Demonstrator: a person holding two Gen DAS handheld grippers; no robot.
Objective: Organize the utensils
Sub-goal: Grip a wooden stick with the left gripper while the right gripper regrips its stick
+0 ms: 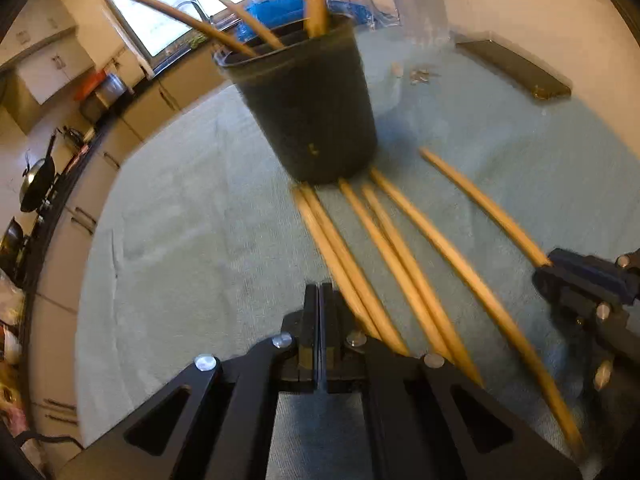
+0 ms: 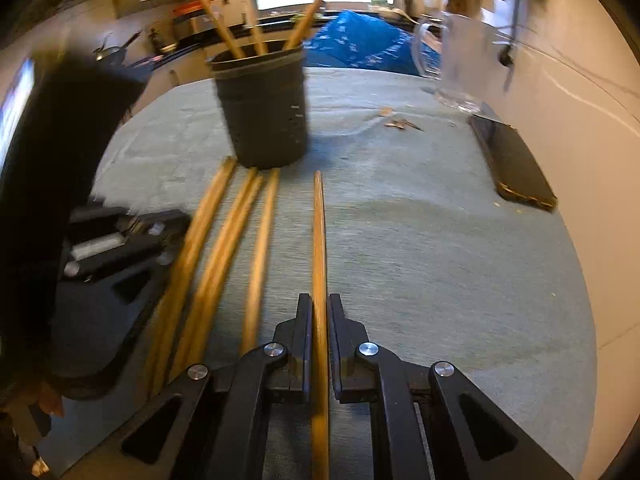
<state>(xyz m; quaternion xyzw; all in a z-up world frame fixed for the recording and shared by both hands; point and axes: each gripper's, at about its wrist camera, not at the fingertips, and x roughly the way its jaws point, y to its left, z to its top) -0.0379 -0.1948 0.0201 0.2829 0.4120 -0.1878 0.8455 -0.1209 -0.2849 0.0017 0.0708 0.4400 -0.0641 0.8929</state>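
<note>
black cup holds three chopsticks. right gripper clamps a lone chopstick low over the cloth; left gripper is closed, empty.

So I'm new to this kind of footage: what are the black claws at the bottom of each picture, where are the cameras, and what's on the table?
Each claw is a hand-held two-finger gripper; a person carries one in each hand. A fisheye camera on each looks forward along its fingers, so one picture is the left gripper's view and the other the right's. The left gripper is shut with nothing between its fingers. The right gripper is closed around one wooden chopstick. More loose chopsticks lie beside it on the green cloth. Ahead stands a black holder with three chopsticks already in it. A dark flat phone-like object and a clear jug sit to the right.
</note>
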